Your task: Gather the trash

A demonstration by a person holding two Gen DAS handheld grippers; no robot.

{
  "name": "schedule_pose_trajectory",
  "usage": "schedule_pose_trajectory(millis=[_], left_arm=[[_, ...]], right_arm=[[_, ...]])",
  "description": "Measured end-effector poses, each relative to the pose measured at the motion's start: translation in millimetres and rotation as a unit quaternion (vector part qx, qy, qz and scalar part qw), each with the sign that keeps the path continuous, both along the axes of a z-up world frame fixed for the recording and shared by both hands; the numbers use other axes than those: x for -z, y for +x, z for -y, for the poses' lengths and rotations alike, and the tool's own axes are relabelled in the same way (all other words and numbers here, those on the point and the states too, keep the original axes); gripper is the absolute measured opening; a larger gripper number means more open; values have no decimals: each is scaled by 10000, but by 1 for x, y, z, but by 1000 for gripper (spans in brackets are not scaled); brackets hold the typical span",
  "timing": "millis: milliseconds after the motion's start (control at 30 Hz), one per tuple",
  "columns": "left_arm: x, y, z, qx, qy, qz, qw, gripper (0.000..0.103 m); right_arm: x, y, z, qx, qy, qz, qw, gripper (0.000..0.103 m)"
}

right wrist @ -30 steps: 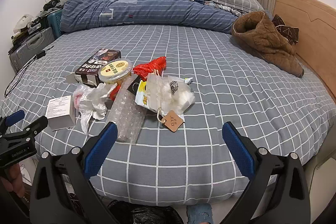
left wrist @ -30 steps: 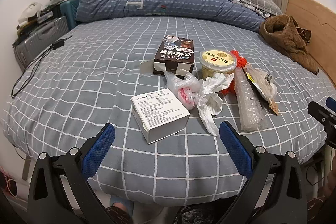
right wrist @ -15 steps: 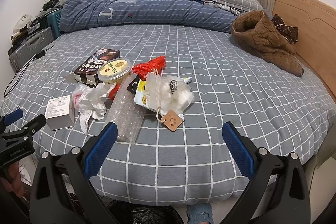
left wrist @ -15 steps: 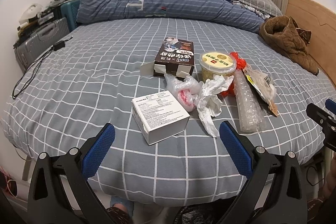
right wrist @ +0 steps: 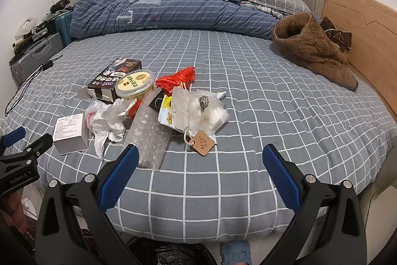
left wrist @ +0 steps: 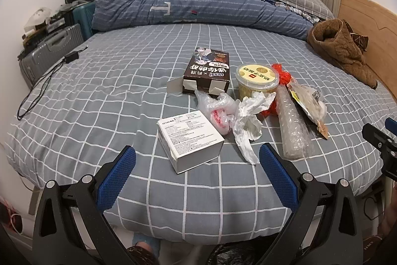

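Trash lies in a cluster on the grey checked bed (left wrist: pixel 99 103). Nearest my left gripper (left wrist: pixel 197 173) is a white box (left wrist: pixel 191 138), a short way ahead of its open, empty fingers. Beyond it lie crumpled white tissue (left wrist: pixel 250 121), a thin plastic bag (left wrist: pixel 215 108), a dark snack box (left wrist: pixel 209 70), a round yellow-lidded tub (left wrist: pixel 256 77), a red bag (right wrist: pixel 177 80), a bubble-wrap roll (left wrist: pixel 292 126) and clear packets with a brown tag (right wrist: pixel 202 139). My right gripper (right wrist: pixel 198 173) hangs open over the bed's near edge, the bubble wrap (right wrist: pixel 148 138) just ahead of its left finger.
A blue duvet (left wrist: pixel 198 6) and pillow are piled at the far side. A brown jacket (right wrist: pixel 312 51) lies by the wooden headboard (right wrist: pixel 367 36) on the right. Suitcases (left wrist: pixel 49 51) and a cable (left wrist: pixel 39 88) are at the left. A black bag (right wrist: pixel 171 252) sits on the floor below.
Both views have shifted only slightly; the trash pile sits marginally lower and nearer in the left wrist view. Both grippers stay open and nothing on the bed has moved.
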State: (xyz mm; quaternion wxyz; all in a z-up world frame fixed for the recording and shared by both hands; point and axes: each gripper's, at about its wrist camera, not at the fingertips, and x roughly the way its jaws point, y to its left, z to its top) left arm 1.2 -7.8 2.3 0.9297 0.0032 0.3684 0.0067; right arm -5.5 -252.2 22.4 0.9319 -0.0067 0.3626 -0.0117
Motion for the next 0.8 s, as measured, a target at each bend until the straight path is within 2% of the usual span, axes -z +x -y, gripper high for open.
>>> schedule_pose_trajectory(millis=[800], left_arm=[[-9,2,8,40,75,13,10000,97]], right_arm=[[-6,-5,5,53,51,27,10000,96]])
